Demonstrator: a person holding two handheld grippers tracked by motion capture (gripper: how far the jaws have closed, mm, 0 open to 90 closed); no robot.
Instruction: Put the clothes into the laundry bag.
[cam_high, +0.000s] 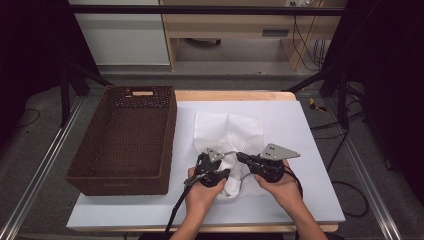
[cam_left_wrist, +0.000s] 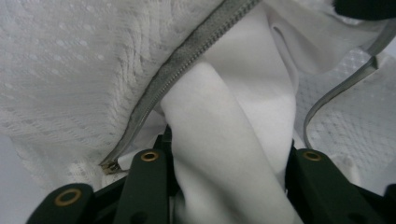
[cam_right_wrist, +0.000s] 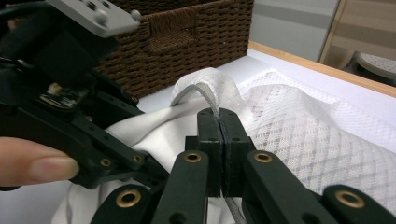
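Two hand-held grippers, one white garment, one basket — listed from my left to my right.

Basket: dark brown woven wicker, rectangular, deep, standing on the left part of the white table cover. The right gripper view shows its coarse weave up close, just behind the cloth.

White garment: lies beside the basket at the middle of the cover, its near end bunched between my hands. The high view gives only a pale crumpled shape; the gripper views show a quilted diamond-textured outer face, a smooth plain lining and a grey zipper running along the edge.

Left gripper: held in my left hand, black, with a grey three-cornered plate. In the left gripper view a thick fold of the smooth lining sits between its jaws, which stand wide apart; whether they pinch that fold I cannot tell.

Right gripper: held in my right hand, its plate tilted. Its own view settles what the high view leaves unclear — the jaws are pressed together on the grey zipper tape, which arches up out of them in a loop.
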